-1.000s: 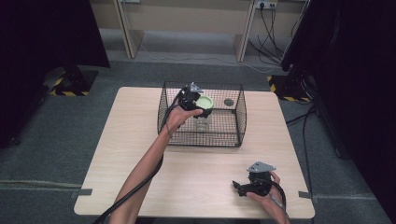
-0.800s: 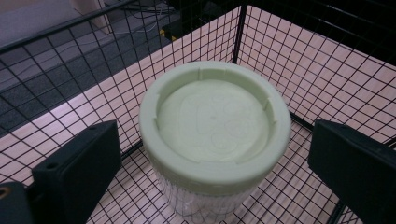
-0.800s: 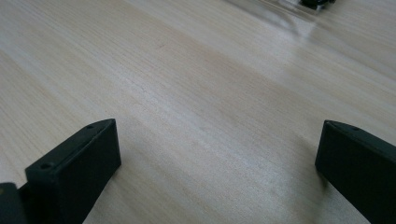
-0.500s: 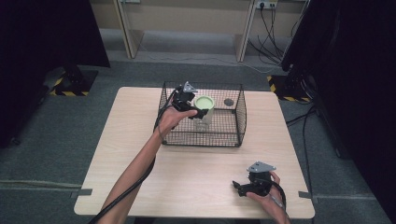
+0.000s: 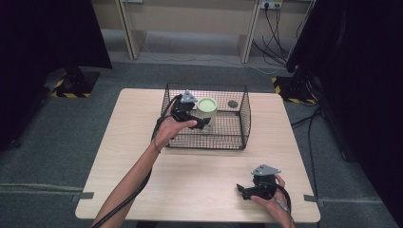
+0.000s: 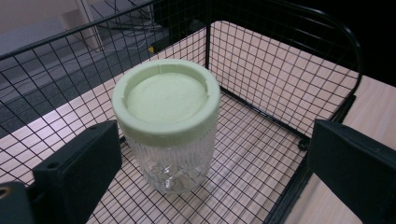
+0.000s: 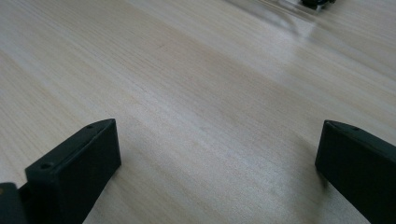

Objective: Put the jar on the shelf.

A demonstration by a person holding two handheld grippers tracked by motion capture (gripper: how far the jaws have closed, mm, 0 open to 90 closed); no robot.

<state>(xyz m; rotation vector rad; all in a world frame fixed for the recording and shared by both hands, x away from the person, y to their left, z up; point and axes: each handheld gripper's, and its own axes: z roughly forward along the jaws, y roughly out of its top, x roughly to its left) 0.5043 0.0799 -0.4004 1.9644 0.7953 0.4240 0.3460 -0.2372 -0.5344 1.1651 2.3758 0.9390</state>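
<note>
Pale wooden counter (image 5: 142,171) carrying a black wire basket (image 5: 247,118); standing inside, upright, a ribbed glass jar (image 6: 173,158) under a green lid (image 6: 166,100). Left gripper (image 5: 197,121) spread wide, just short of the jar: best centred on the glass below the lid before squeezing. Right gripper (image 5: 247,191) also wide, idle near the front edge. Small dark disc (image 5: 233,103) on the basket floor, seen from the high view.

Light wooden table (image 5: 199,190); small dark round disc (image 5: 233,103) in basket's far right corner; cables (image 5: 273,28) on grey floor behind.
</note>
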